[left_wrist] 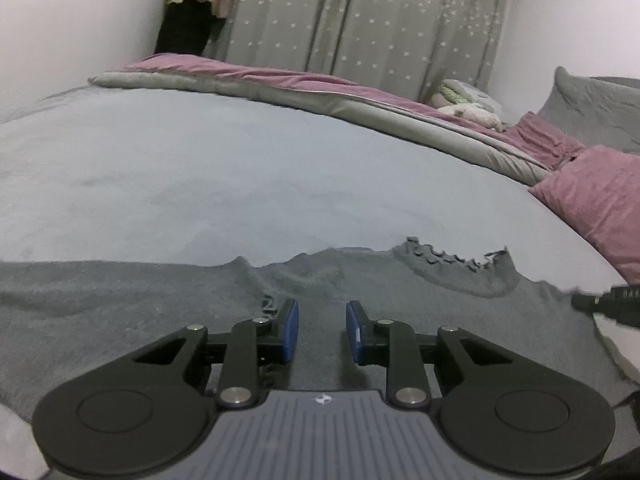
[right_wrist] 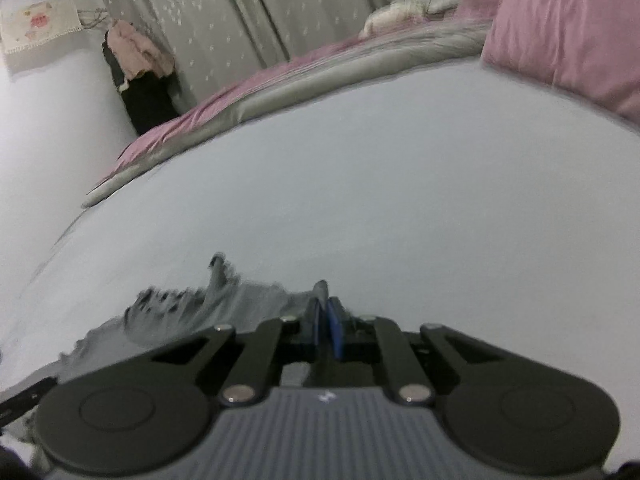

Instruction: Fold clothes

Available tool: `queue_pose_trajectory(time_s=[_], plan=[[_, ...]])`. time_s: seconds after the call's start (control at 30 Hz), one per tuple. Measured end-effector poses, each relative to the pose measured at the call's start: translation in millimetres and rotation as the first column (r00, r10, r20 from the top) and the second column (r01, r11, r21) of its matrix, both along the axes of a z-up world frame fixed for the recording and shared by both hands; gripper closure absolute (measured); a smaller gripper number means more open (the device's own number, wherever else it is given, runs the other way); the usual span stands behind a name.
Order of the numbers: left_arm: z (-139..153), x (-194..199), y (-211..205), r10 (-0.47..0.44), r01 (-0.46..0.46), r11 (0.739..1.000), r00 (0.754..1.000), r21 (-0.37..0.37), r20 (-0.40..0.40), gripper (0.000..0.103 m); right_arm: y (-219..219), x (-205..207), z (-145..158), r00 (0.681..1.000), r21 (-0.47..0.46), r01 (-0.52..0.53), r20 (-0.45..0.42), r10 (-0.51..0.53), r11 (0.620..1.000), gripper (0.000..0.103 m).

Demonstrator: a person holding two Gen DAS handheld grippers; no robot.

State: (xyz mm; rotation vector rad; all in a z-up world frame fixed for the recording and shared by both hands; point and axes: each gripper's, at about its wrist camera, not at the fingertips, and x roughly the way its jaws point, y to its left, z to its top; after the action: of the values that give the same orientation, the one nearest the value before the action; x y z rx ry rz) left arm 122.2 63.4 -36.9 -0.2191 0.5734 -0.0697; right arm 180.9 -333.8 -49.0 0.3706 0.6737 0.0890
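Note:
A grey knitted garment [left_wrist: 140, 300] with a frilled neckline [left_wrist: 444, 258] lies spread on the pale bed sheet [left_wrist: 240, 180]. My left gripper [left_wrist: 322, 312] hovers low over the garment's middle, open, with nothing between its blue pads [left_wrist: 290, 328]. The other gripper's tip [left_wrist: 608, 300] shows at the right edge of the left wrist view. In the right wrist view my right gripper [right_wrist: 325, 308] is shut on an edge of the grey garment [right_wrist: 224, 304], a fold of cloth poking up between its fingers. The frilled neckline [right_wrist: 160, 300] lies just left of it.
A folded grey and pink duvet [left_wrist: 320, 100] runs along the far side of the bed. Pink pillows [left_wrist: 592, 196] lie at the right, with a soft toy [left_wrist: 468, 108] behind. Star-patterned curtains [left_wrist: 360, 20] and hanging clothes [left_wrist: 192, 4] stand at the back wall.

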Motion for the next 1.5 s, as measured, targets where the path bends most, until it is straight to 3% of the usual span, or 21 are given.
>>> queue_pose_trajectory(time_s=[0.17,0.27,0.33,0.43,0.73,0.93,1.0,1.07,1.27,1.5], plan=[[-9,3,-12,-0.054,0.056,0.997,0.998,0.056,-0.038,0.079,4,11,-14,0.999,-0.069,0.004,-0.04,-0.007,0.998,0.096],[-10,2,-17,-0.064,0.068,0.994,0.997,0.09,-0.047,0.078,5,12,-17,0.999,-0.057,0.012,-0.037,-0.014,0.998,0.096],[-9,1,-17,-0.064,0.068,0.994,0.997,0.085,-0.05,0.078,4,6,-12,0.999,-0.068,0.018,-0.044,-0.021,0.998,0.093],[-7,2,-14,-0.06,0.064,0.996,0.996,0.067,-0.06,0.078,-1,-5,0,0.998,-0.092,0.032,-0.043,-0.036,0.995,0.077],[4,4,-4,-0.033,0.031,0.999,0.994,-0.024,-0.102,0.077,5,-65,29,0.998,-0.152,-0.025,-0.059,0.017,0.988,0.065],[9,-1,0,-0.037,0.033,0.998,0.994,-0.044,-0.098,0.077,28,-90,25,0.995,-0.131,-0.062,-0.09,0.05,0.989,0.068],[8,-3,0,-0.045,0.041,0.998,0.994,-0.041,-0.103,0.077,33,-95,19,0.993,-0.144,-0.068,-0.106,0.053,0.987,0.085],[5,-4,2,-0.049,0.043,0.998,0.992,-0.05,-0.119,0.077,33,-100,12,0.991,-0.175,-0.065,-0.125,0.044,0.982,0.09],[2,-4,11,-0.059,0.052,0.997,0.988,-0.051,-0.143,0.077,12,-114,3,0.992,-0.103,0.014,-0.126,-0.027,0.995,0.09],[9,-9,22,-0.052,0.042,0.996,0.99,-0.074,-0.133,0.077,1,-124,23,0.996,-0.045,0.038,-0.076,-0.042,0.998,0.091]])
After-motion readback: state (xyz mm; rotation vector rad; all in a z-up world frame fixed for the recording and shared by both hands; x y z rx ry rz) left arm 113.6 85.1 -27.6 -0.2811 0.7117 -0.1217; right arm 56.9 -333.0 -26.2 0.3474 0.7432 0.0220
